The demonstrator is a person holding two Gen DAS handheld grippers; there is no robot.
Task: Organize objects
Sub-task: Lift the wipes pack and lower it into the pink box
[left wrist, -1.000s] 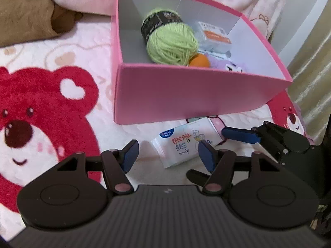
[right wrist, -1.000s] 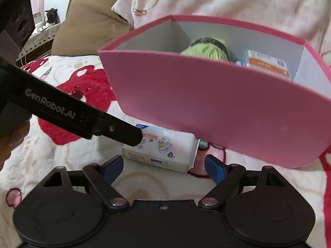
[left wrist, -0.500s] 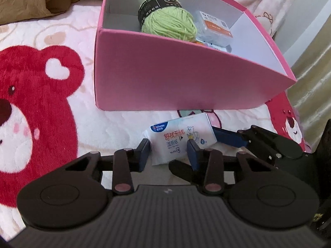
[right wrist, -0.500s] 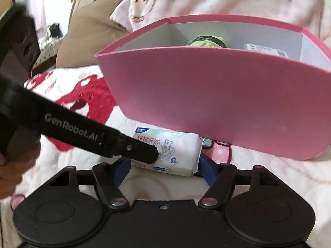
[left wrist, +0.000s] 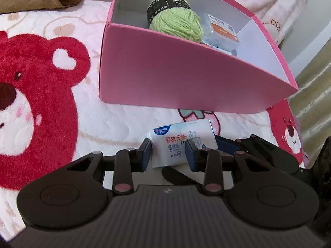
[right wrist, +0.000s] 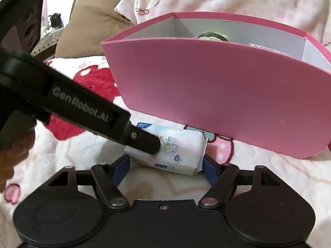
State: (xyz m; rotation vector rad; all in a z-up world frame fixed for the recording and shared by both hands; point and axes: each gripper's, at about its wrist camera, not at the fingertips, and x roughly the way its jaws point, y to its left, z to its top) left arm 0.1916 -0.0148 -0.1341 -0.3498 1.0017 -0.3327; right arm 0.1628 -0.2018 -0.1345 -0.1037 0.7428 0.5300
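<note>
Our left tool (left wrist: 168, 155) has just closed onto the wipes pack (left wrist: 182, 141), which lies on the bed before the pink box (left wrist: 186, 78); our right tool (right wrist: 165, 168), jaws just widened slightly, brackets the pack's ends. Lifting it into the box likely follows. A bear-print blanket (left wrist: 41, 95) covers the bed, pillows behind.

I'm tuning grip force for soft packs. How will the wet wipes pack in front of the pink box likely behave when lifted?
The wet wipes pack looks like soft film, so it will probably dent between the left gripper pads rather than stay stiff. Its glossy wrapper may be slippery. It is flat, so rolling is unlikely, and it seems light enough to lift into the pink box.
</note>
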